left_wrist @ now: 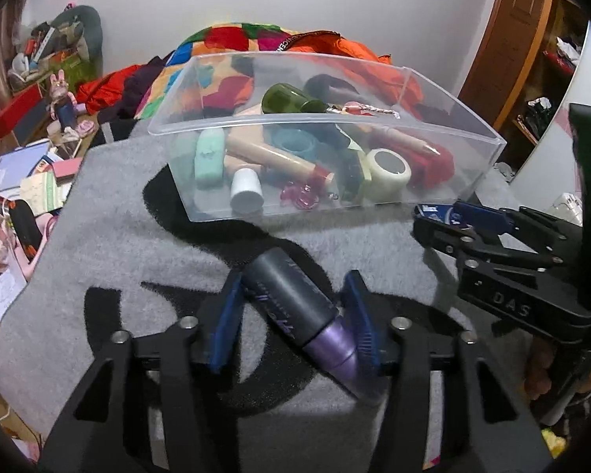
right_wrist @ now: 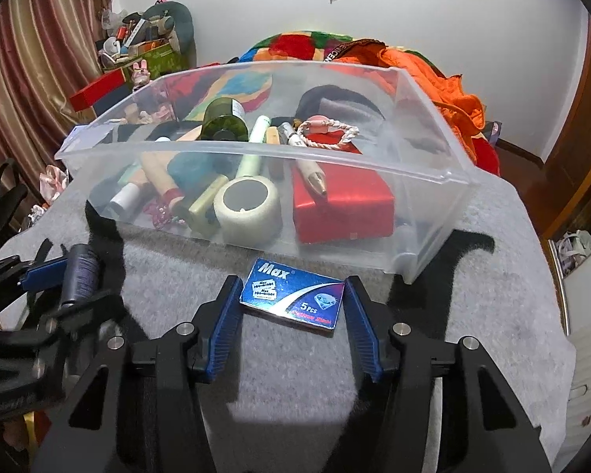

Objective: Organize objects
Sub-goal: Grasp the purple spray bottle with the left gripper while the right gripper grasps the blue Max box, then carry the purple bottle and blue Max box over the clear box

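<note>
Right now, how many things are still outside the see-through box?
2. The dark tube lies between the left gripper's fingers; the blue blade packet lies between the right gripper's fingers.

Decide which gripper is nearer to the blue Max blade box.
Right. The right gripper straddles the blade box on the grey mat; the left gripper is off to its side, around a dark tube.

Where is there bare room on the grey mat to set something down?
Bare grey mat lies right of the blue Max box, beside the clear bin; also left of the purple tube. The bin is crowded; only its right end shows some floor.
</note>
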{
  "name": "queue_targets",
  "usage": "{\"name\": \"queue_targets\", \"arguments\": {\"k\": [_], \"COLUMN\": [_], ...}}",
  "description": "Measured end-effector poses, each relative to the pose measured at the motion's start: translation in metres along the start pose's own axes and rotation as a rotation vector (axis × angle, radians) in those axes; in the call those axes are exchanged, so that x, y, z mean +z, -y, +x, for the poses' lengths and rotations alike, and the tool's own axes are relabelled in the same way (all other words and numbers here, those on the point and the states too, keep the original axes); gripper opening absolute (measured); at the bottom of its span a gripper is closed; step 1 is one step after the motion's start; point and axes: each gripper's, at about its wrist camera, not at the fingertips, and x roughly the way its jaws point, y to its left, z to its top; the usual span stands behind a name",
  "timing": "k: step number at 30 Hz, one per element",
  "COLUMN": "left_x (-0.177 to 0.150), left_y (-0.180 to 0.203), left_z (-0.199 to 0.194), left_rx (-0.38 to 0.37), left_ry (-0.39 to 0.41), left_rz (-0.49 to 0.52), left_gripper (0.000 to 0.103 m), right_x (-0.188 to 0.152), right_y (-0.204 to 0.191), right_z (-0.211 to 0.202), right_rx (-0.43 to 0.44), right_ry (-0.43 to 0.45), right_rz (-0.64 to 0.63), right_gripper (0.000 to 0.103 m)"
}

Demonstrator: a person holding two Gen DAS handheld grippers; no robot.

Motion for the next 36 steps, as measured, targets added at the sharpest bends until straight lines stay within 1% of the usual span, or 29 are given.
{"name": "queue_targets", "arguments": {"k": [2, 3, 4, 5, 6, 10, 18, 26, 36], "left_x": [0.0, 0.001, 0.001, 0.002, 0.003, 0.008, 0.014, 0.026, 0.051], "left_y": [-0.003, -0.005, -0.006, -0.007, -0.008, -0.004, 0.005, 0.012, 0.015], "left_z": [-0.003, -0.004, -0.005, -0.005, -0.007, -0.017, -0.044, -0.068, -0.083], "left_rx": [-0.018, -0.014, -0.012, -0.018, -0.023, -0.008, -0.011, -0.016, -0.016], "left_ry": [0.003, 0.007, 0.011, 0.012, 0.014, 0.047, 0.119, 0.2, 0.28], "left_rz": [-0.015, -0.027, -0.036, -0.044, -0.051, -0.034, -0.011, 0.015, 0.028], "left_gripper": [0.042, 0.039, 0.035, 0.028, 0.025, 0.025, 0.025, 0.025, 0.025], "right_x": [-0.002, -0.004, -0.004, -0.005, -0.005, -0.002, 0.004, 0.019, 0.041], "right_y": [0.001, 0.001, 0.0, -0.001, -0.002, -0.006, -0.015, -0.02, -0.012], "right_z": [-0.006, -0.01, -0.013, -0.018, -0.022, -0.039, -0.064, -0.076, -0.09], "right_rx": [0.013, 0.02, 0.02, 0.018, 0.014, 0.019, 0.029, 0.028, 0.029], "right_ry": [0.01, 0.02, 0.029, 0.04, 0.052, 0.095, 0.157, 0.205, 0.265], "right_rz": [0.003, 0.007, 0.009, 0.009, 0.004, -0.006, -0.03, -0.041, -0.019], "right_gripper": [0.049, 0.049, 0.049, 0.049, 0.049, 0.049, 0.049, 0.049, 0.049]}}
